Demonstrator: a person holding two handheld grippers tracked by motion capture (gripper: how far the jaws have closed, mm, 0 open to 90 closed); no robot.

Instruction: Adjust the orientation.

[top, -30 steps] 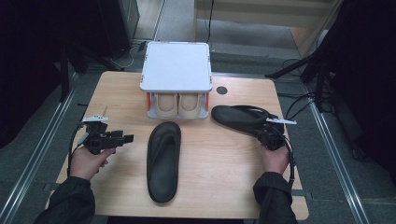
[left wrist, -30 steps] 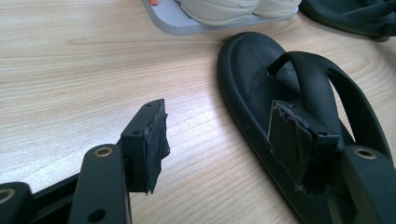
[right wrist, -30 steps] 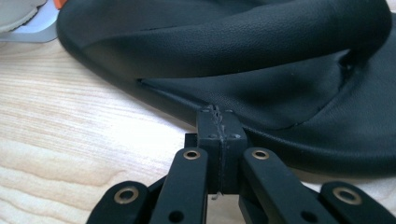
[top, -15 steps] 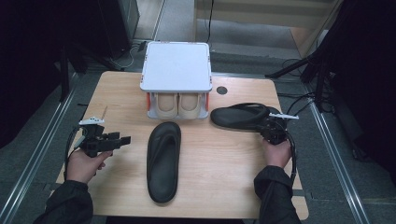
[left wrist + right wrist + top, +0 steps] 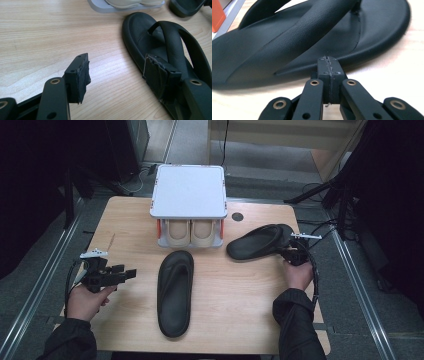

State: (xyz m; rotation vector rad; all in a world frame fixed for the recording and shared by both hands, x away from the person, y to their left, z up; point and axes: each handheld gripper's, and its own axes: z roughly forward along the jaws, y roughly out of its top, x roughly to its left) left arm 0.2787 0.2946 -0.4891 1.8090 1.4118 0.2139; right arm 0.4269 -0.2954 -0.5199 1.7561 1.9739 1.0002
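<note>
right gripper (image 5: 328, 60), jaws pressed together, nudges a black flip-flop (image 5: 260, 241) lying right of the shoe rack (image 5: 189, 190); left gripper (image 5: 129, 273) hangs open. next: line it beside its mate (image 5: 174, 292).

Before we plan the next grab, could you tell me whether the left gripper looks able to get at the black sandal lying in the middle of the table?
Probably yes: the left gripper is open, pointing at the middle sandal, with bare table between them.

I see a light wooden table (image 5: 125, 220) on a grey floor (image 5: 370, 310). Dark shapes stand at the upper left and upper right of the frame.
</note>
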